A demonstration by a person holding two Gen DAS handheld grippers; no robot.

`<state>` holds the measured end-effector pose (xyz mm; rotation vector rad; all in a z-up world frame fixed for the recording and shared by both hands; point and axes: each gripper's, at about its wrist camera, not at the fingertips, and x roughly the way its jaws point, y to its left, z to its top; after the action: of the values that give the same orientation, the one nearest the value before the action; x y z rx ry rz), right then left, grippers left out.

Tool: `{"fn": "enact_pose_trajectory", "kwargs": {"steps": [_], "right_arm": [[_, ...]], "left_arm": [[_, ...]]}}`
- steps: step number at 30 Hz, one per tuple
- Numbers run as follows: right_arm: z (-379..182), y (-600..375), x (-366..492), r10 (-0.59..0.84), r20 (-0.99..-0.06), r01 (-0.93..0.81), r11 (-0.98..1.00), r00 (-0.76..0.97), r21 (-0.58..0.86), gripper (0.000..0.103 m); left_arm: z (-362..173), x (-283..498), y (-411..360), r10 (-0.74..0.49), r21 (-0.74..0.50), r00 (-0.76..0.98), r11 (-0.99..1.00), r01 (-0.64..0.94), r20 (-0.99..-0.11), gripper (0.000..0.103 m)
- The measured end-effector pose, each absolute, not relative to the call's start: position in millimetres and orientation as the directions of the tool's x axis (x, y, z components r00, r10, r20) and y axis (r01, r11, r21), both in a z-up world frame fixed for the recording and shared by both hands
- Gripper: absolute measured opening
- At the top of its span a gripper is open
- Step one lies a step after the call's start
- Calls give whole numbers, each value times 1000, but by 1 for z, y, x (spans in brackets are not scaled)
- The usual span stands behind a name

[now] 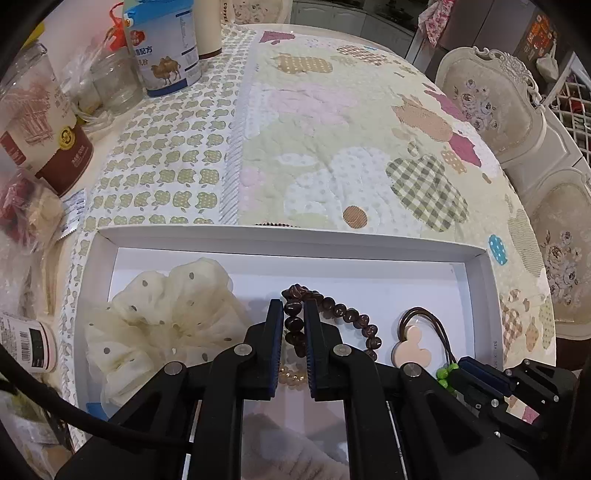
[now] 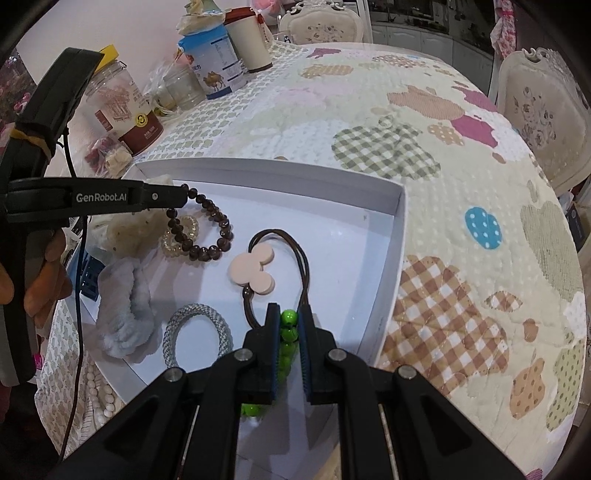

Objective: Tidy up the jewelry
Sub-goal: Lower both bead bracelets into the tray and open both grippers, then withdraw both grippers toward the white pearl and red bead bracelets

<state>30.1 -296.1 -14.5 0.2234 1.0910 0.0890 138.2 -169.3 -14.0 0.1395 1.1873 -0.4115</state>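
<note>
- The left gripper [image 1: 294, 306] is clenched on the brown bead bracelet [image 1: 347, 317], inside the white tray [image 1: 288, 240].
- Only the right wrist view shows the grey braided band [image 2: 197, 332] and grey fluffy scrunchie [image 2: 125, 310] at the tray's near-left side.
- The right gripper [image 2: 288, 314] grips the green beads [image 2: 286, 332] close to the tray's right wall, with bare tray floor beyond.

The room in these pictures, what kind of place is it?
Most likely a home dining room beside a kitchen. A round table under a quilted patchwork cloth has ornate upholstered chairs around it, food tins and jars stand at its edge, and cabinets show behind.
</note>
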Motion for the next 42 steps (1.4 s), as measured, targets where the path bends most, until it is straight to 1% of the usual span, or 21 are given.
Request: {"fn": "enact_pose_trajectory", "kwargs": {"steps": [2,3,4,6,9,11,17,21,30,34,36,42], "right_arm": [[-14,-297,29,177,-868,44,974,463,223,12],[-13,-298,29,177,-867,48,973,466,225,15],[-13,-298,29,178,-865,50,973,469,227,17],[-11,-299,27,178,-862,51,972,474,229,25],[-7,-298,25,178,-857,54,971,483,232,34],[-6,-298,23,179,-855,58,970,487,236,35],[-1,-299,18,180,-849,72,966,496,246,37],[4,-299,13,175,-843,84,964,510,251,42],[14,-294,-2,170,-834,87,964,525,252,44],[23,-289,-12,177,-824,73,964,539,255,47],[27,-286,-18,179,-819,66,965,545,254,50],[40,-276,-37,186,-807,35,968,560,248,52]], "left_arm": [[-14,138,-169,-231,-103,311,920,378,-922,0],[-15,138,-169,-227,-101,310,922,375,-923,1],[-15,138,-169,-223,-97,312,923,372,-924,2],[-16,138,-169,-222,-97,311,924,371,-924,15],[-14,136,-168,-235,-109,312,921,373,-920,19],[-11,134,-169,-238,-110,315,921,374,-919,22],[-1,127,-167,-245,-117,319,921,372,-915,23],[10,120,-161,-268,-143,322,920,364,-908,25],[29,93,-140,-285,-160,347,924,349,-894,29],[39,75,-131,-274,-142,374,928,345,-886,30],[43,66,-129,-272,-138,382,929,342,-883,30],[55,42,-115,-280,-153,393,934,323,-876,30]]}}
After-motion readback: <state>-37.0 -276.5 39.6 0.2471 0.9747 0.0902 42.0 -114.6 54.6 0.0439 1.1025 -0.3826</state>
